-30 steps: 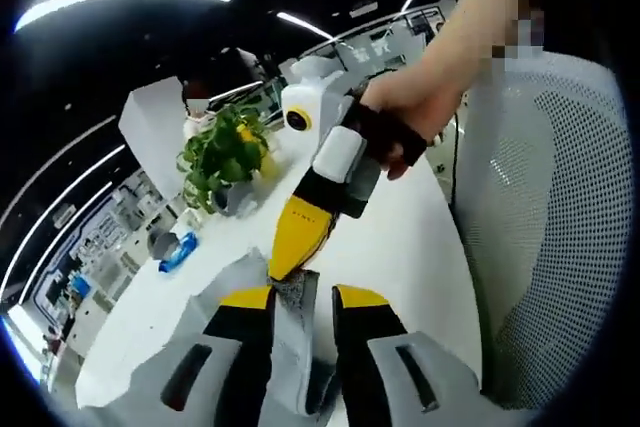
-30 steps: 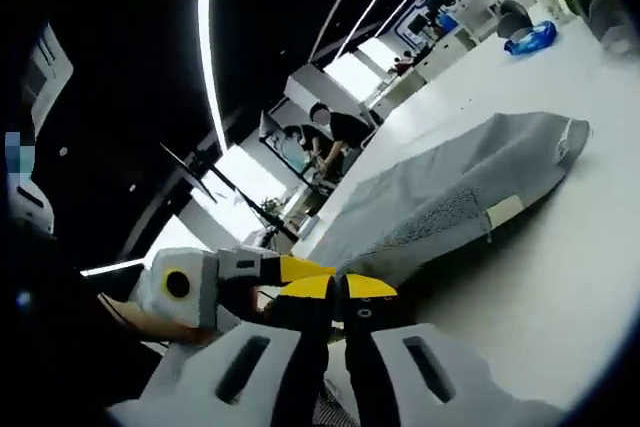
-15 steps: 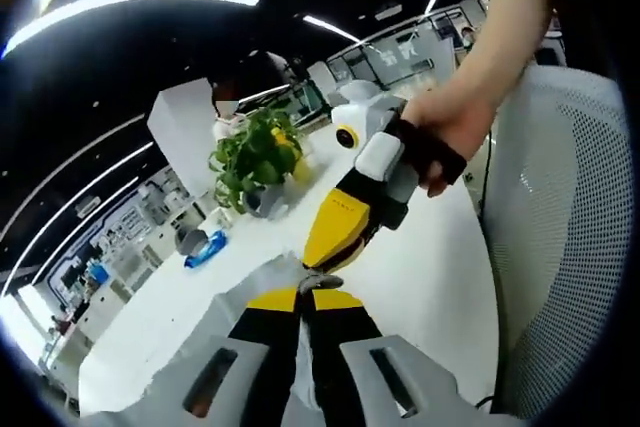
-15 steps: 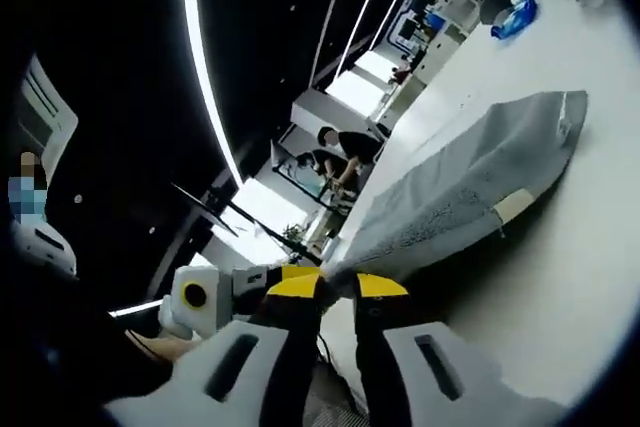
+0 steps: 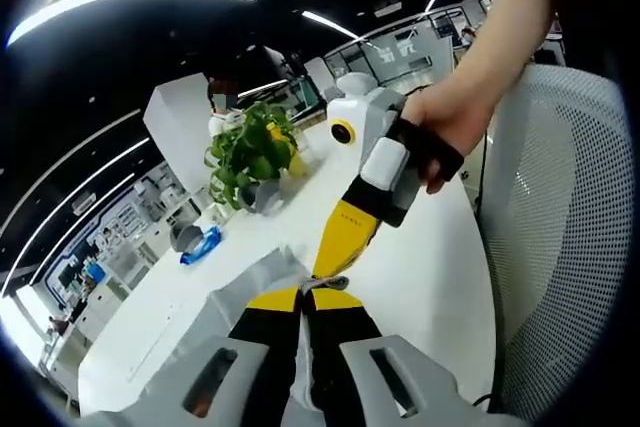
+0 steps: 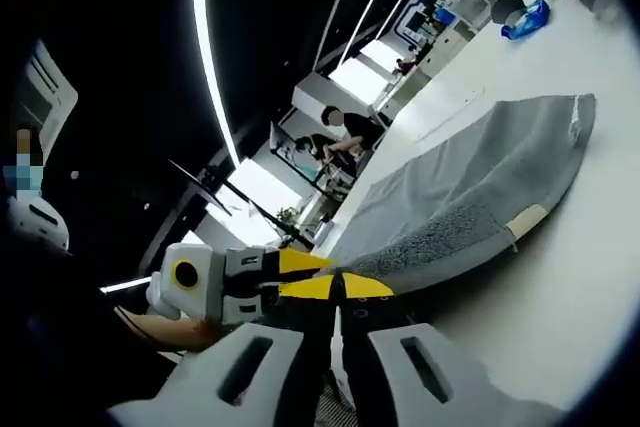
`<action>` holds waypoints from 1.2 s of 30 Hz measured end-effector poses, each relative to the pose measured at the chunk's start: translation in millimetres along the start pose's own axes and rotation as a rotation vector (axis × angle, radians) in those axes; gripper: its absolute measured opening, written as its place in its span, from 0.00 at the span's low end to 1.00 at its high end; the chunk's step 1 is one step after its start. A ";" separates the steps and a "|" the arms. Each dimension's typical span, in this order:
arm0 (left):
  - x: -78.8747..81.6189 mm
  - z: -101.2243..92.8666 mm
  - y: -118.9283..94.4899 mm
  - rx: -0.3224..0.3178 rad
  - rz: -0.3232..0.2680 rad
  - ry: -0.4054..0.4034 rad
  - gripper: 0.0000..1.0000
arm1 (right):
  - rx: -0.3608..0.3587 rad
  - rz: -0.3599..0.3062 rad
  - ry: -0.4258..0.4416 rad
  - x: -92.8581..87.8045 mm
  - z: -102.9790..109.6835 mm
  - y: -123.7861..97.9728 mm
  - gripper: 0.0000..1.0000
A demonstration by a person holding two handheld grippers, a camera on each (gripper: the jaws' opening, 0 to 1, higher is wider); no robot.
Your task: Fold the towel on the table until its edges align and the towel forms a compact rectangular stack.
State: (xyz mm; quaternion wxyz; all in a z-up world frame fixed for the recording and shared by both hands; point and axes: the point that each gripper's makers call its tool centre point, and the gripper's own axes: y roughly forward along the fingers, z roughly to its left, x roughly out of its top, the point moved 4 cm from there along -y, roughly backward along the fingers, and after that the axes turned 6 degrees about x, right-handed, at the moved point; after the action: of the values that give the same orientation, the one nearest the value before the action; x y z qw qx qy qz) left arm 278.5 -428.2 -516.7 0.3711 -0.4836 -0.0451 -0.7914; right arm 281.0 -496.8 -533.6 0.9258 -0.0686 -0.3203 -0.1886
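A: Item one, the towel (image 6: 470,202). Location?

B: Grey, lying on the white table (image 6: 560,297), its far part flat, its near edge lifted off the surface and drawn toward me. A pale label shows on its side hem.

A: Item two, tongs.

B: I hold the left gripper (image 5: 310,299) pressed together on a pinch of the towel's near edge. The right gripper (image 6: 335,292) is likewise closed on that edge, just beside the left one; each shows in the other's view.

A: Item three, surroundings.

B: Potted plant (image 5: 245,152), a blue object (image 5: 200,245) and a mesh chair (image 5: 565,247).

A: Handling note for the fold?

B: I judge the two pinches sit too close together. I would keep both grips firm, carry the edge level over the flat part, and lay it on the far hem without skew.
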 end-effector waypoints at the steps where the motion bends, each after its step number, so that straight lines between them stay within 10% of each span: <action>1: -0.9 3.3 -0.8 0.008 0.002 -0.021 0.03 | -0.017 -0.005 -0.015 1.8 -1.7 -1.1 0.09; 4: -2.0 12.1 -3.2 0.044 -0.004 -0.052 0.03 | -0.052 -0.057 0.053 5.8 -7.0 -3.5 0.27; 12: 2.9 13.1 -4.6 0.047 -0.028 -0.069 0.02 | 0.007 -0.123 0.353 -6.1 -14.5 -2.1 0.29; 16: 0.4 9.8 -3.4 0.032 -0.013 -0.044 0.03 | 0.005 -0.079 0.217 -2.4 -12.6 -5.9 0.00; 24: 0.8 11.7 -4.3 0.042 -0.016 -0.040 0.03 | 0.106 -0.168 0.360 2.8 -3.9 -3.9 0.01; 30: 0.7 15.0 -5.8 0.060 -0.017 -0.036 0.03 | 0.081 -0.195 0.461 -6.6 7.2 4.1 0.28; 36: 3.0 12.7 -5.5 0.048 -0.028 -0.031 0.03 | 0.074 -0.191 0.515 -8.1 4.1 4.8 0.24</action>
State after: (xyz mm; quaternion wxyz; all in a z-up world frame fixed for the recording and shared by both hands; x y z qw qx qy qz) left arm 283.6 -420.4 -506.0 0.3709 -0.4861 -0.0768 -0.7876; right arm 274.7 -488.9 -535.4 0.9566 0.0461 -0.0860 -0.2745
